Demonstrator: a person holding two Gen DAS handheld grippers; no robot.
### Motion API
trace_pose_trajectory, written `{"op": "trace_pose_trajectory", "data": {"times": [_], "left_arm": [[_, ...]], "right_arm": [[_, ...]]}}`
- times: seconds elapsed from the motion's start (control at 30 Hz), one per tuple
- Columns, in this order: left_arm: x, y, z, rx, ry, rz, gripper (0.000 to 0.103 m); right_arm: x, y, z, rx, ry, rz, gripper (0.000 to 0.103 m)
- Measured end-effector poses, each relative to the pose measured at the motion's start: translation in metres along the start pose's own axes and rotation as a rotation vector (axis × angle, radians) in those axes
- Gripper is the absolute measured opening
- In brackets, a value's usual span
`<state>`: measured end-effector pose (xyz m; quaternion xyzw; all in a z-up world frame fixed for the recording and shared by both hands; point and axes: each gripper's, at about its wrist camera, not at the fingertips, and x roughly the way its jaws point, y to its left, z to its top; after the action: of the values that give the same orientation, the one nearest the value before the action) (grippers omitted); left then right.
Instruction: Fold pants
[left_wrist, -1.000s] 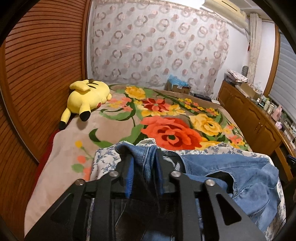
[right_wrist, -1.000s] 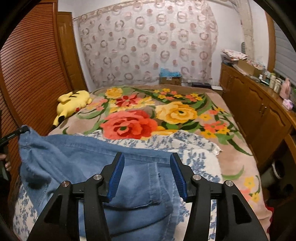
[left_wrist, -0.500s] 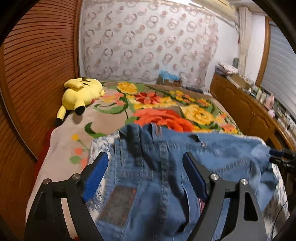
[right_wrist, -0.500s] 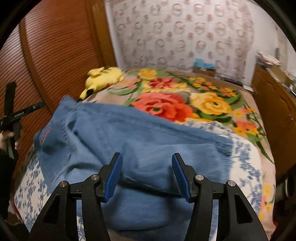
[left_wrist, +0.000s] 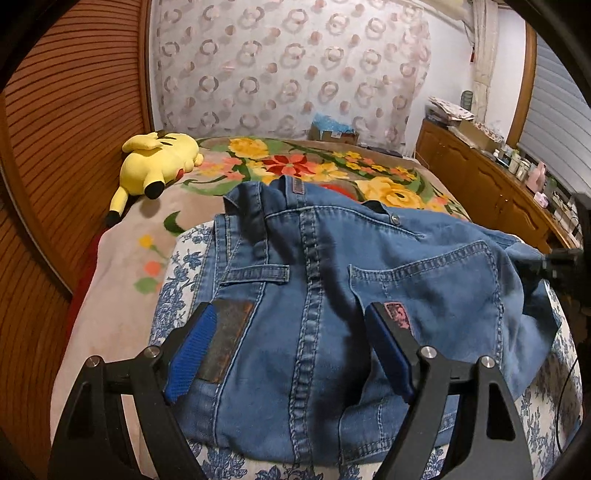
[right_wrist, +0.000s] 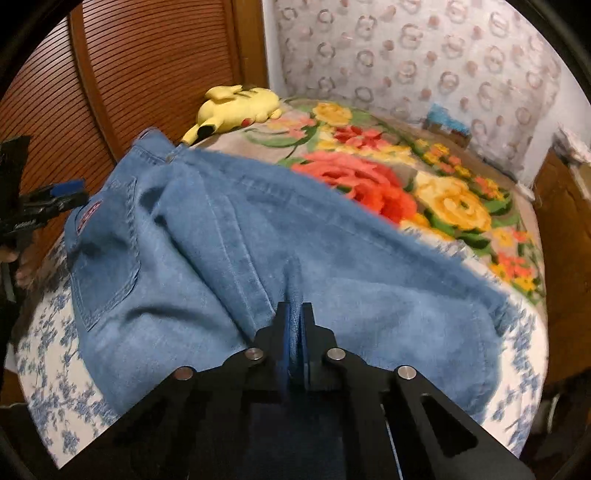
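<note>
**Left wrist view: jeans spread seat-up, right side pinched for the fold**

Left wrist view, left to right: a yellow plush toy (left_wrist: 159, 162) is seen lying on the flowered blanket (left_wrist: 122, 280) by the slatted wooden wall. The jeans (left_wrist: 332, 280) are laid seat-up on a blue-and-white floral sheet (left_wrist: 173, 291) at the near end of the bed, waistband toward the far side. The left gripper (left_wrist: 288, 350) is held wide apart above the seat, nothing between its blue pads; one pad sits over the left back pocket patch, the other beside the right pocket label. Contact with the cloth cannot be told.

Right wrist view, left to right: the jeans (right_wrist: 258, 258) are seen running from the pocketed seat at left to the legs at right. The right gripper (right_wrist: 295, 332) is closed tight on a raised ridge of denim near the crotch seam. Some motion blur is noted at the far edge of the fabric.

Judged step: the legs are being brought together for a lengthwise fold. To do it well, the pinch should be kept firm and carried across low and level, so the lower layer is not dragged. The left gripper would best be set on the waistband to anchor it. Seams should be aligned before release. Risk: thick denim slipping from the pads.
</note>
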<state>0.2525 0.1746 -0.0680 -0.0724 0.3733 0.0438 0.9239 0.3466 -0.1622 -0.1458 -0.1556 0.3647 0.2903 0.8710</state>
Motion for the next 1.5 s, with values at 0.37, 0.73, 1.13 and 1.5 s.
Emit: {"op": "trace_pose_trajectory", "data": {"times": [0.37,0.73,1.13,1.5], "left_arm": [[-0.014,0.000,0.000,0.000,-0.034,0.017,0.083],[-0.016,-0.012,-0.011,0.018,-0.019,-0.006,0.083],[-0.002,-0.031,-0.026,0.059,0.027,-0.021,0.083],[0.007,-0.034,-0.036,0.075,0.057,0.001,0.083]], "right_arm": [[-0.019,-0.029,0.073,0.040,-0.175,-0.140,0.001],[-0.005,-0.054,0.071,0.164,-0.103,-0.125,0.054],[-0.062,-0.062,-0.020,0.285,-0.027,-0.146,0.054],[-0.049,-0.068,-0.023,0.370,-0.008,-0.105,0.048]]}}
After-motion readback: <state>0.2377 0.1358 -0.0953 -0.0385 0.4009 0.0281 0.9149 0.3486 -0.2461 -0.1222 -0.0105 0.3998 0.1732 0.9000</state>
